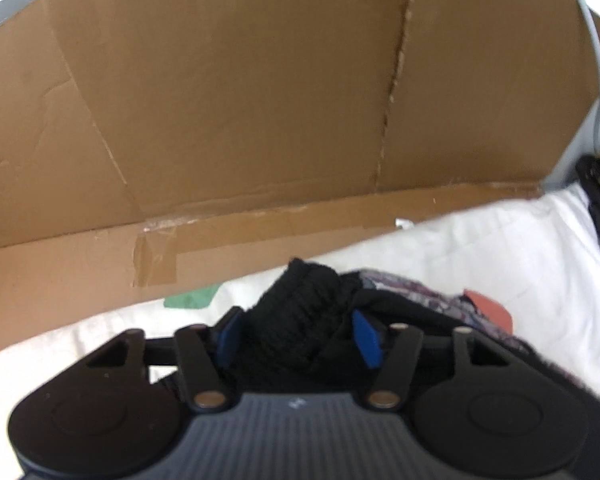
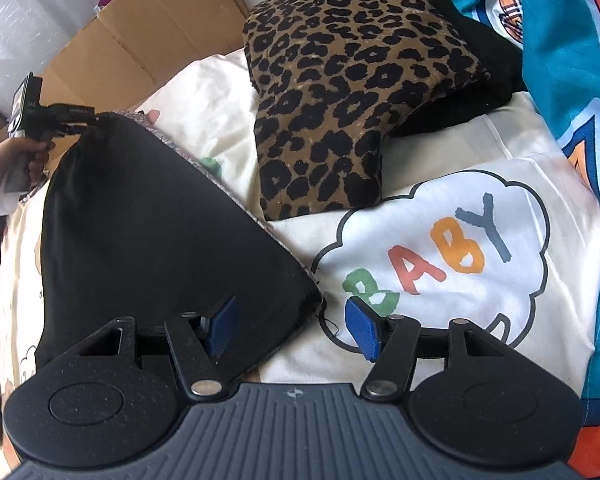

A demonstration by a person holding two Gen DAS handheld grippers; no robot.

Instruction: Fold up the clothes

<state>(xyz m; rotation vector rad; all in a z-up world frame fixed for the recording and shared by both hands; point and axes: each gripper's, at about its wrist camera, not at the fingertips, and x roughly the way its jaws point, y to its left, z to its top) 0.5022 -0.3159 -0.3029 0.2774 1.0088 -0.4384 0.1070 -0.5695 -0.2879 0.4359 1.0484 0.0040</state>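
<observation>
Your left gripper [image 1: 296, 334] fingers clamp the black garment's [image 2: 148, 216] bunched corner on the bed sheet [image 2: 440, 208]; your right gripper [image 2: 290, 326] fingers stand apart over its near corner. Pulling could drag it crooked.

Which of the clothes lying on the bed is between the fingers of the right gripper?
The black garment: its near corner lies between the right gripper fingers. The leopard-print garment lies folded farther back, untouched.
</observation>
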